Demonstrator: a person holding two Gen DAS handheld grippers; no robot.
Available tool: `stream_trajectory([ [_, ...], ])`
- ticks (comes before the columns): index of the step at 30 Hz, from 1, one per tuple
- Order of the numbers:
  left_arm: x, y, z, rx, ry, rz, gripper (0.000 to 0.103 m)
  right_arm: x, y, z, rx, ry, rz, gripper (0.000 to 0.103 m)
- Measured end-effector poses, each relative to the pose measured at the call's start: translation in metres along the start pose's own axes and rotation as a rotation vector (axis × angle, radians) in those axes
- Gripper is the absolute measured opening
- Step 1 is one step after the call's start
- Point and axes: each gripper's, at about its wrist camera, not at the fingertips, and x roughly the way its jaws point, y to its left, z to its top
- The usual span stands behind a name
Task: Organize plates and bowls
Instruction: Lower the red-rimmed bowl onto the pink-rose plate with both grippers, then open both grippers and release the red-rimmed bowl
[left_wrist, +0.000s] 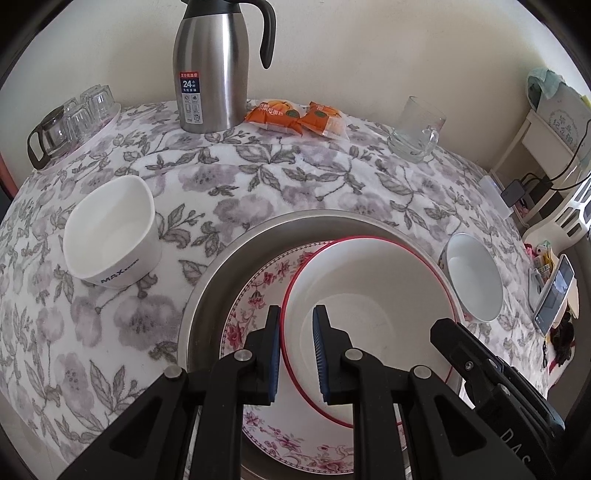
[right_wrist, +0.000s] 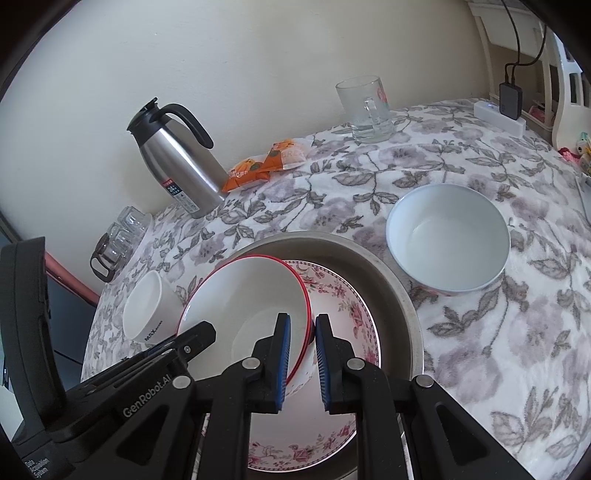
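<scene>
A white bowl with a red rim (left_wrist: 369, 295) (right_wrist: 240, 295) hangs tilted over a floral plate (left_wrist: 255, 291) (right_wrist: 351, 306), which lies in a round metal basin (left_wrist: 221, 280) (right_wrist: 399, 295). My left gripper (left_wrist: 297, 314) is shut on the bowl's left rim, one pad inside and one outside. On the opposite rim my right gripper (right_wrist: 303, 321) is shut the same way. On the floral cloth stand a white bowl printed MAX (left_wrist: 110, 229) (right_wrist: 147, 314) at the left and a round white bowl (left_wrist: 474, 277) (right_wrist: 448, 236) at the right.
At the back of the table stand a steel thermos jug (left_wrist: 210, 66) (right_wrist: 173, 162), orange snack packets (left_wrist: 295, 116) (right_wrist: 266, 162) and a glass mug (left_wrist: 417, 129) (right_wrist: 365, 110). Upturned glasses on a tray (left_wrist: 74, 118) (right_wrist: 118, 236) fill the far left corner. A phone (left_wrist: 554, 299) leans beyond the right edge.
</scene>
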Motion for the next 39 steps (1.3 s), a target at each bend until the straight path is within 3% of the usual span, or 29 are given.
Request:
stream_trajectory([
  [18,-0.001,0.004,0.0,-0.027,0.008,-0.018,0.017,0.005,-0.006,0.0,0.037,0.032,0.013,0.018],
  [28,-0.022,0.015,0.005,-0.085,-0.045,-0.034,0.019,-0.015,-0.006,0.009,0.025,-0.039,-0.009,0.018],
  [31,-0.029,0.019,0.006,-0.101,-0.072,-0.012,0.03,-0.018,-0.006,0.01,0.016,-0.058,-0.024,0.018],
  [33,-0.033,0.023,0.008,-0.12,-0.085,0.013,0.05,-0.019,-0.004,0.011,0.005,-0.062,-0.042,0.019],
  [36,-0.036,0.03,0.009,-0.154,-0.092,0.044,0.061,-0.017,-0.003,0.011,-0.003,-0.056,-0.053,0.03],
  [39,-0.035,0.034,0.009,-0.162,-0.086,0.079,0.064,-0.017,-0.003,0.011,-0.011,-0.057,-0.072,0.05],
])
